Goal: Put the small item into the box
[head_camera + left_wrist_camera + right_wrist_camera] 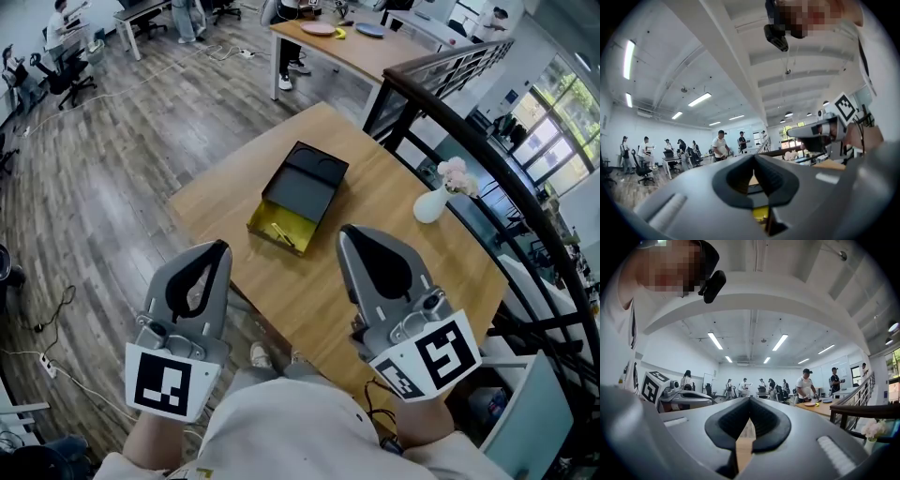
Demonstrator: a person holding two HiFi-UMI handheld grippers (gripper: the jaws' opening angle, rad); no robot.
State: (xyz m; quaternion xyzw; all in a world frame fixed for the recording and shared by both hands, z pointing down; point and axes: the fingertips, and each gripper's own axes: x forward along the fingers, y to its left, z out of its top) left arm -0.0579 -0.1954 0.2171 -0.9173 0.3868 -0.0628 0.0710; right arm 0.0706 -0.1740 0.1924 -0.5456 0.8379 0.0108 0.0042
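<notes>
A black box (302,187) lies on the wooden table (403,272), its yellow inner tray (277,228) slid out toward me. A small slim gold-coloured item (279,232) seems to lie in that tray; its shape is hard to tell. My left gripper (219,247) hovers off the table's near-left edge, jaws shut and empty. My right gripper (347,232) is held over the near part of the table, also shut with nothing in it. In the left gripper view the left gripper (753,157) has its jaws pressed together; the right gripper (750,401) looks the same in its own view.
A white vase with pink flowers (437,199) stands at the table's right edge. A dark stair railing (487,141) runs behind and to the right of the table. Another table (347,42) and several people and office chairs are farther off on the wood floor.
</notes>
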